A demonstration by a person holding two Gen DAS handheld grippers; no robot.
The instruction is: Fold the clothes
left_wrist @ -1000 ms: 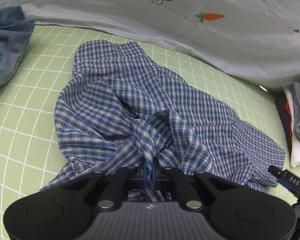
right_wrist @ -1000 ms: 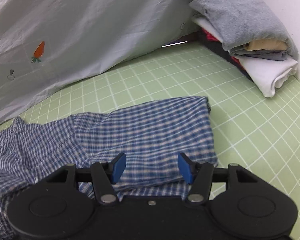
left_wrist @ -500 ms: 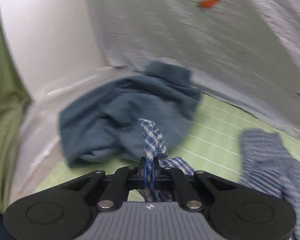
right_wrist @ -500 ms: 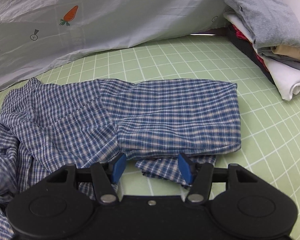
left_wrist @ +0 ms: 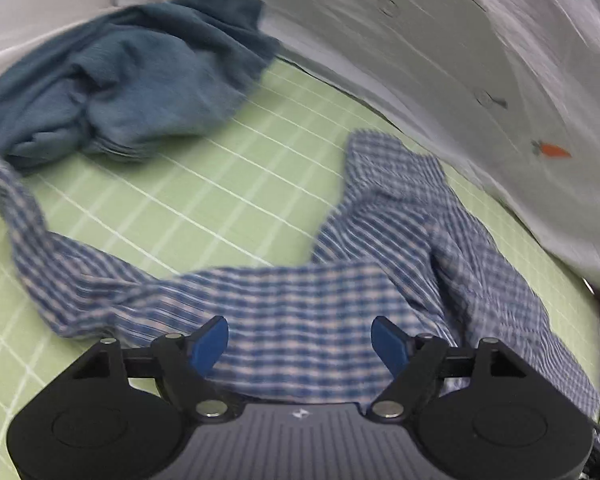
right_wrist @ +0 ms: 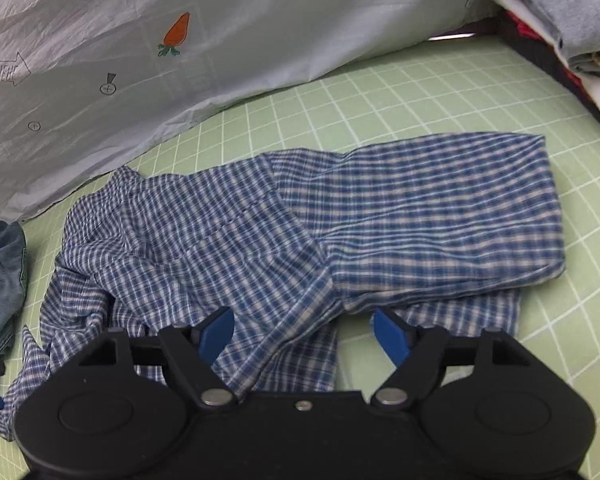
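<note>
A blue and white checked shirt [right_wrist: 380, 224] lies on the green grid mat [right_wrist: 420, 92], its right part folded flat, its left part rumpled. In the left wrist view the same shirt [left_wrist: 400, 248] has one sleeve [left_wrist: 40, 240] stretched out to the left across the mat. My left gripper [left_wrist: 300, 340] is open just above the sleeve's base, holding nothing. My right gripper [right_wrist: 304, 332] is open over the shirt's near edge, with cloth below it and nothing between its fingers.
A crumpled dark blue garment [left_wrist: 120, 80] lies at the mat's far left. A pale grey sheet with carrot prints [right_wrist: 180, 60] drapes along the back. A stack of folded clothes [right_wrist: 560, 20] stands at the far right.
My left gripper pulled the sleeve out to the left, then opened and let it go; the sleeve now lies stretched on the mat. The right gripper stayed open and drew slightly closer.
</note>
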